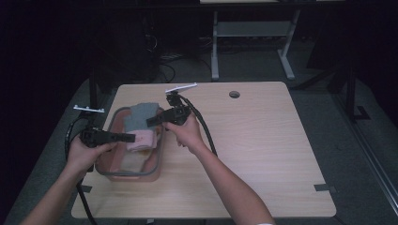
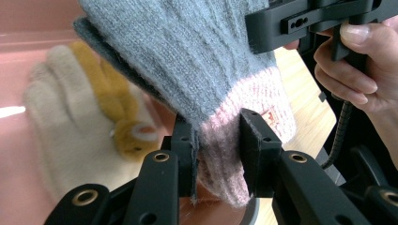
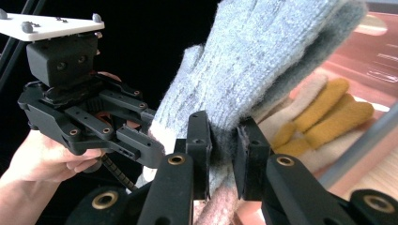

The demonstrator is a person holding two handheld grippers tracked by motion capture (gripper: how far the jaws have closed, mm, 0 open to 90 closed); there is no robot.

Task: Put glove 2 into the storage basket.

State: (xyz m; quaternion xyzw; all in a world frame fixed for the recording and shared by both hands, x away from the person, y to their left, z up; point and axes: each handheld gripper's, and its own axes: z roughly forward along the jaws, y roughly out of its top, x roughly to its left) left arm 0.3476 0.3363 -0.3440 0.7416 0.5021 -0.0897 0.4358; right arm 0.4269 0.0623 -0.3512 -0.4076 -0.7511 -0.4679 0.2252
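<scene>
A grey knitted glove with a pink cuff hangs over a pink basket with a grey rim at the table's left. My left gripper comes in from the left. In its own view, the left gripper is shut on the pink cuff. My right gripper reaches in from the right, and in its own view the right gripper is shut on the glove's grey part. A cream and yellow glove lies in the basket underneath.
The wooden table has bare room to the right of the basket, with a cable hole near its far edge and a tape mark at the near right. A white table frame stands on the floor behind.
</scene>
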